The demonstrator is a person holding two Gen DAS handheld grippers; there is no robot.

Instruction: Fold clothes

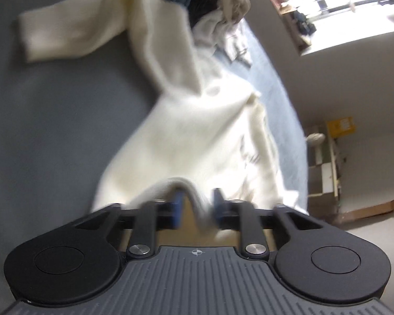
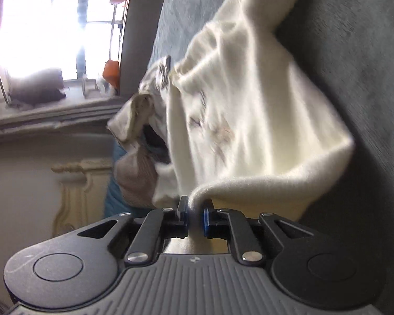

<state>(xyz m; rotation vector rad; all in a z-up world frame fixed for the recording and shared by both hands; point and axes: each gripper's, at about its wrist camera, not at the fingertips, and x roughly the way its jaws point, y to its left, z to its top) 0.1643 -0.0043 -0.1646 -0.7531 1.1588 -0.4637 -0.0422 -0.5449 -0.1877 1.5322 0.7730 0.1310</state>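
A cream sweater (image 1: 197, 120) lies spread on the grey bed cover (image 1: 52, 118), with one sleeve (image 1: 65, 36) stretched out to the far left. In the left wrist view a fold of its edge runs between the blue pads of my left gripper (image 1: 197, 207). The jaws stand apart, and a gap shows beside the left pad. In the right wrist view the same sweater (image 2: 249, 105) hangs lifted and stretched. My right gripper (image 2: 195, 215) is shut on a fold of its hem, with the pads close on both sides.
A pile of other clothes (image 1: 212, 8) lies at the far end of the bed, also visible as bunched garments (image 2: 139, 120) beyond the sweater. A bright window (image 2: 39, 26) and its sill stand behind. A yellow box (image 1: 340, 126) sits on shelving beside the bed.
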